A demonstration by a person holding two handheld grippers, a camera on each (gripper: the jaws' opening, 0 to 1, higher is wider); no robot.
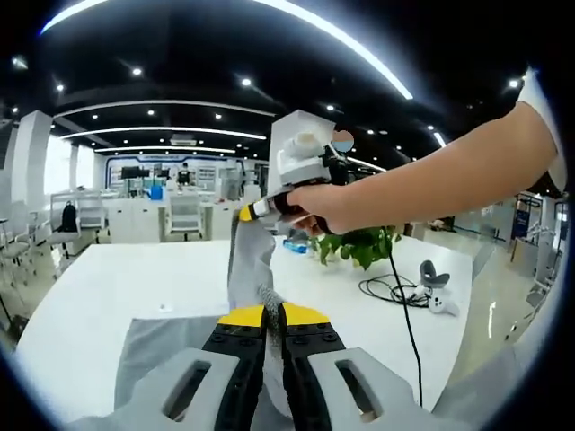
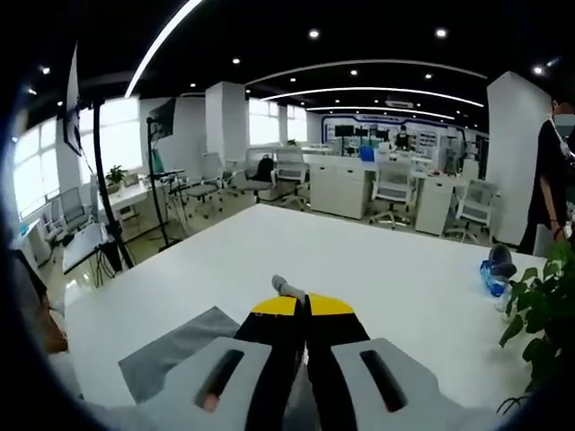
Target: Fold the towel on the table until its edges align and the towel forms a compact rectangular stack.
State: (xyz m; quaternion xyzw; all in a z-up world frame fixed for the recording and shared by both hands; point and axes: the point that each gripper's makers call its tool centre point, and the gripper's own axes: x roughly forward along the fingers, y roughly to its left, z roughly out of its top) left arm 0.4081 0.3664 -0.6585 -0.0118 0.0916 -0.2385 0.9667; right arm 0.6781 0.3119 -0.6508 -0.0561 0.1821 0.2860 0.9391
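A grey towel (image 1: 249, 268) is lifted off the white table (image 1: 99, 283); one strip rises between the two grippers while the rest (image 1: 151, 346) lies flat on the tabletop. My left gripper (image 1: 271, 316), yellow-tipped, is shut on the towel's edge at the bottom of the left gripper view. The right gripper (image 1: 248, 213), held in a person's hand, pinches the towel's upper end higher and farther off. In the right gripper view my right gripper (image 2: 304, 307) is shut, a small tuft of towel (image 2: 285, 286) pokes past its tips, and more grey cloth (image 2: 175, 353) lies on the table (image 2: 386, 269) at lower left.
A green potted plant (image 1: 358, 245), a coiled black cable (image 1: 391, 289) and a white controller (image 1: 437, 298) sit on the table's right part. A blue object (image 2: 492, 275) lies by the plant (image 2: 539, 310). A person (image 2: 550, 175) stands beyond the table; a black stand (image 2: 101, 189) is on the left.
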